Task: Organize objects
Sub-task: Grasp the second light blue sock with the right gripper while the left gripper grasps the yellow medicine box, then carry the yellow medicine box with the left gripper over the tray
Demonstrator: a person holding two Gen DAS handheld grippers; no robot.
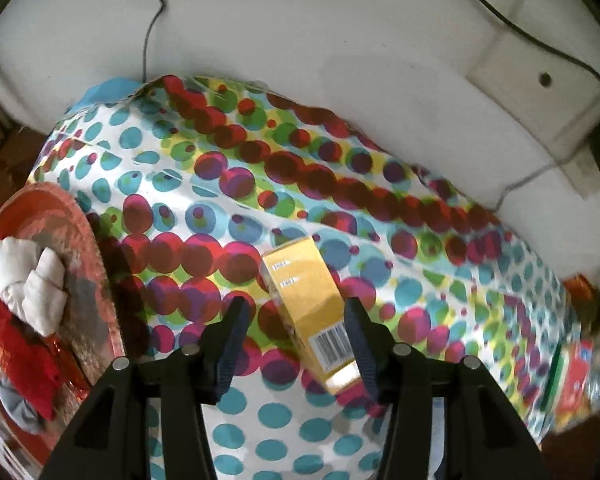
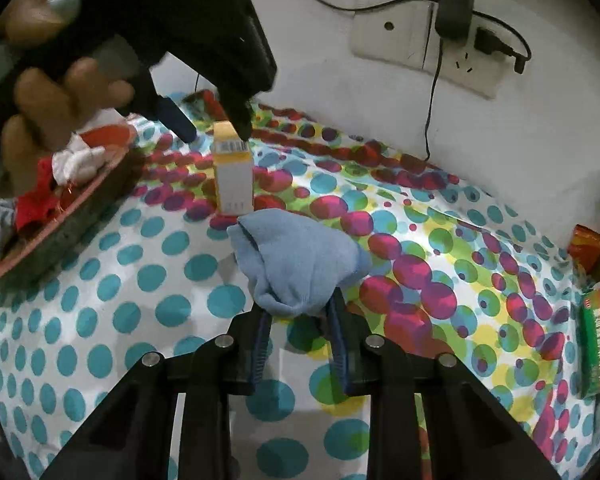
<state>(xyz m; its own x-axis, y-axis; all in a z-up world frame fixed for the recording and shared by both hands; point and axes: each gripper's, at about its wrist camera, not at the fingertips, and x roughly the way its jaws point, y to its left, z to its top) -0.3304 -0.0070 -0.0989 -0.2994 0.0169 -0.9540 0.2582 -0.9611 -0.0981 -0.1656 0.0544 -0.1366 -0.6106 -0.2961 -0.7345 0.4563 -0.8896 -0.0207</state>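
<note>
Nearest you, your right gripper (image 2: 298, 312) is clamped on the bunched blue sock (image 2: 296, 268), lifted just off the dotted cloth (image 2: 100, 280). Carry it toward ten o'clock to the red tray (image 2: 112, 168), where other socks already lie, and clear the rim before you let go. Beyond, at twelve o'clock, your left gripper (image 1: 296, 312) stands open astride the upright yellow box (image 1: 308, 300), pads not pressing. Centre it, then close squarely to avoid tipping.
</note>
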